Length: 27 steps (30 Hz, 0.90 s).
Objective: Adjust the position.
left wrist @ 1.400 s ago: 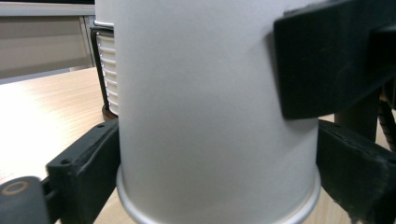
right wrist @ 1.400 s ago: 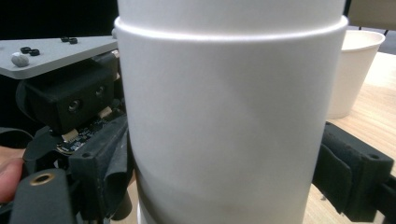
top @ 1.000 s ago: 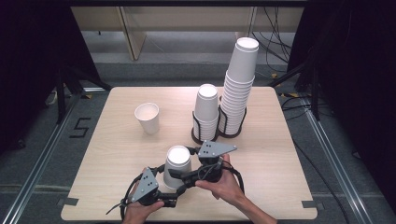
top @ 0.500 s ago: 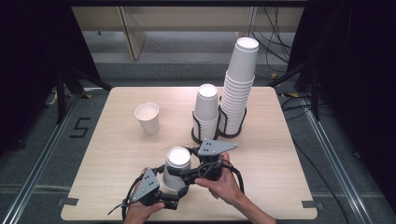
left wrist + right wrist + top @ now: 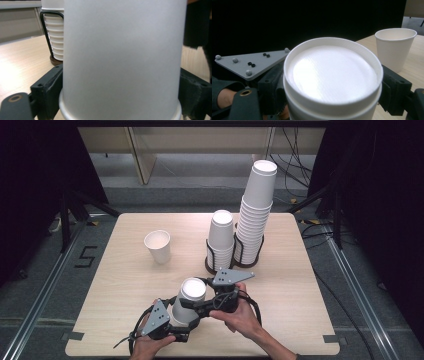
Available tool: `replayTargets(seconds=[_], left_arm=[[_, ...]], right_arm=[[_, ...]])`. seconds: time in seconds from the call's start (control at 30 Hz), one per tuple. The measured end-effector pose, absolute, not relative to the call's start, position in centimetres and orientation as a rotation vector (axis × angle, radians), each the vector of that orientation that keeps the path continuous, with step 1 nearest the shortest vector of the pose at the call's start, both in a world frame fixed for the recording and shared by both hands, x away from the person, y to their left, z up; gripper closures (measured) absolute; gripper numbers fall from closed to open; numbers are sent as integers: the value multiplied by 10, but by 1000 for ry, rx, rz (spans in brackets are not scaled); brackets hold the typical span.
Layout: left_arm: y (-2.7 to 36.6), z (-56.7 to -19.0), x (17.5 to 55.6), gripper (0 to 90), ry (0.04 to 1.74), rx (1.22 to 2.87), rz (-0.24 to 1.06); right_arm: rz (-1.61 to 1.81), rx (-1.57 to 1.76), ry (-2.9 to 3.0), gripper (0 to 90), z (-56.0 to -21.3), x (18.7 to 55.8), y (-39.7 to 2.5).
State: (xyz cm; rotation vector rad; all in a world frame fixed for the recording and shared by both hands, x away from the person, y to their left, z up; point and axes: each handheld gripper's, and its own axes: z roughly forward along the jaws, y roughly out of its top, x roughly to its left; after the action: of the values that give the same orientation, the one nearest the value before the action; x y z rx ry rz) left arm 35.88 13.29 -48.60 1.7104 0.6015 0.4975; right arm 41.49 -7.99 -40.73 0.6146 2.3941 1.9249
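A white paper cup stands upside down near the table's front edge, and both grippers hold it. My left gripper comes in from the lower left and is shut on its lower part, near the rim; in the left gripper view the cup wall sits between the black jaws of the left gripper. My right gripper reaches in from the right and is shut on the upper part. In the right gripper view, the right gripper clasps the cup, whose base shows a second nested edge just below it.
A single upright cup stands at mid-left, also seen as the cup past the right jaw. Behind the hands, a short cup stack and a tall cup stack sit in black wire holders. The table's front edge is close.
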Motion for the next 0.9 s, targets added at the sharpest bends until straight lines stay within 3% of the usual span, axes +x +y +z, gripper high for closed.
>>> replayTargets(seconds=[0.57, 0.9], left_arm=[[139, -487, 363, 124, 447, 1894, 470], [138, -487, 361, 86, 433, 1903, 463]], right_arm=[[1708, 534, 2609, 175, -395, 419, -101], [1697, 512, 2674, 252, -398, 419, -99]])
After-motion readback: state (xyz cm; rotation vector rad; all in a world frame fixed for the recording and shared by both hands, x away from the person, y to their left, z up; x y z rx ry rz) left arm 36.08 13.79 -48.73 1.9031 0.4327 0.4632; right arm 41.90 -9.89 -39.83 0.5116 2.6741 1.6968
